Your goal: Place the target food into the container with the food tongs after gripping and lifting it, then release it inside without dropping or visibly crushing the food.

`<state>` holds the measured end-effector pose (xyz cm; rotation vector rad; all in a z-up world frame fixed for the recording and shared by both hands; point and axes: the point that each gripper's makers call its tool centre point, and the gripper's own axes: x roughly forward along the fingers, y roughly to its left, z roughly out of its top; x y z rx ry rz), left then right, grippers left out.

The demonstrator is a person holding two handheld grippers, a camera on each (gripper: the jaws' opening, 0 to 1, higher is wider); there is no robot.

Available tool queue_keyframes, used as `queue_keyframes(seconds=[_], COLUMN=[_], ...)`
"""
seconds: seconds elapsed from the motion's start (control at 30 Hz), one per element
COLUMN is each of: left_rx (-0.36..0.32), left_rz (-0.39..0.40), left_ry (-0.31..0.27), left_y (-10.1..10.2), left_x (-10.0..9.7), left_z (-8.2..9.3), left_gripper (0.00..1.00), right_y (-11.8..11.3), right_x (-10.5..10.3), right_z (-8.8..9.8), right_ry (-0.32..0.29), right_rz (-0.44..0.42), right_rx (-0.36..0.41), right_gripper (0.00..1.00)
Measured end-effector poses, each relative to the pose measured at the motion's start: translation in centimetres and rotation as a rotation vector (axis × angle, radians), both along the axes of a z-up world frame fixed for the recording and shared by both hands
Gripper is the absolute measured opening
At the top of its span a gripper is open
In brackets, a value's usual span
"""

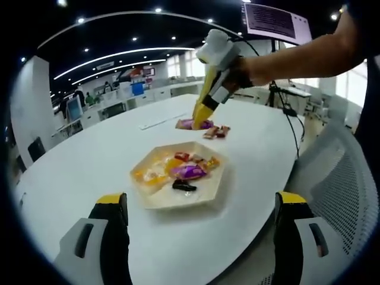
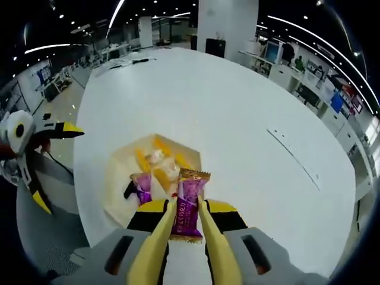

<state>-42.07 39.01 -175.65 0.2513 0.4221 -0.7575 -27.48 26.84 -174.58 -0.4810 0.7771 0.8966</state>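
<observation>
Right gripper [image 2: 189, 234]: in your right gripper view its yellow tong blades are pressed in on a purple bar [image 2: 188, 205], which stands upright between them above the table [image 2: 237, 119].
Bar's place: it is held over the near edge of the tray [image 2: 116, 172], clear of the tray floor; you cannot tell from this view how high.
Left gripper [image 1: 202, 237]: your jaws stand wide apart with nothing between them, low in your left gripper view and in front of the tray [image 1: 178, 199].
Hard to read: the bar's print is too small to make out, and its lower end is hidden by the blades.
Tray contents: orange pieces [image 1: 155, 172], a purple packet [image 1: 189, 172], a small black item [image 1: 183, 186] and red wrappers [image 1: 183, 157]; what each one is you cannot tell.
Left view adds: the right gripper [image 1: 202, 116] seen from outside, held by a hand [image 1: 243, 70], its yellow tips down at the table's far side over a purple wrapper [image 1: 195, 124] and beside two red sweets [image 1: 216, 132].
Right view adds: your left gripper [image 2: 27, 160] at the left edge, partly cut off, beyond the table.
Background: blurred office desks and ceiling lights.
</observation>
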Motion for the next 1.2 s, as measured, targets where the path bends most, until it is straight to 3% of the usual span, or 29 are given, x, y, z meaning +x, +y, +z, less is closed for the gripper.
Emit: queue_keyframes(seconds=[0.57,1.2], left_rx=[-0.002,-0.006], left_rz=[0.002,-0.009], left_ry=[0.006,0.007], left_y=[0.0,-0.2], left_x=[0.0,-0.1], left_z=[-0.1,0.0], left_gripper=[0.99,0.98], right_y=[4.4,5.1], right_x=[-0.3,-0.3], right_z=[1.2,1.9], right_ry=[-0.015,-0.033], right_rz=[0.08,0.087], right_rx=[0.016,0.02], right_gripper=[0.23,0.23])
